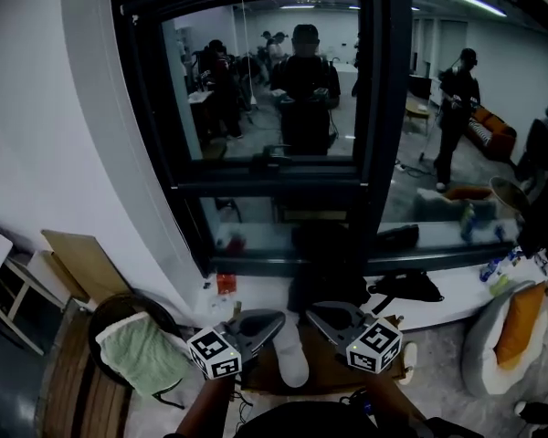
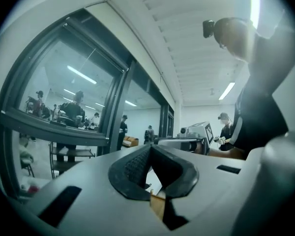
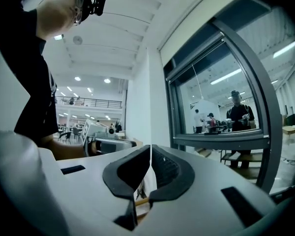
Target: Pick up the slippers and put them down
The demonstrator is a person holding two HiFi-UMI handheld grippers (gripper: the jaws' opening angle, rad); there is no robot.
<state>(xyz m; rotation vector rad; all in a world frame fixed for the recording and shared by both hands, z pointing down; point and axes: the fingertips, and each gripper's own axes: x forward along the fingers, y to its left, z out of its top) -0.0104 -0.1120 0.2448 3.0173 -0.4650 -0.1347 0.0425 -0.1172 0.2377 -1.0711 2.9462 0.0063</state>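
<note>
In the head view a white slipper (image 1: 291, 359) lies on a brown mat (image 1: 333, 365) on the floor, straight below and between my two grippers. A second white piece (image 1: 408, 358) shows at the mat's right edge; I cannot tell whether it is the other slipper. My left gripper (image 1: 276, 320) and right gripper (image 1: 315, 312) are raised level in front of the window, tips turned toward each other. In the left gripper view the left gripper (image 2: 150, 149) is shut with nothing between its pads. The right gripper (image 3: 150, 149) is shut and empty too.
A dark-framed window (image 1: 376, 153) stands ahead above a white ledge (image 1: 457, 292) holding a black bag (image 1: 407, 286). At the left are a stool with a green towel (image 1: 142, 354) and wooden boards (image 1: 84, 263). An orange and white cushion (image 1: 509, 332) sits at the right.
</note>
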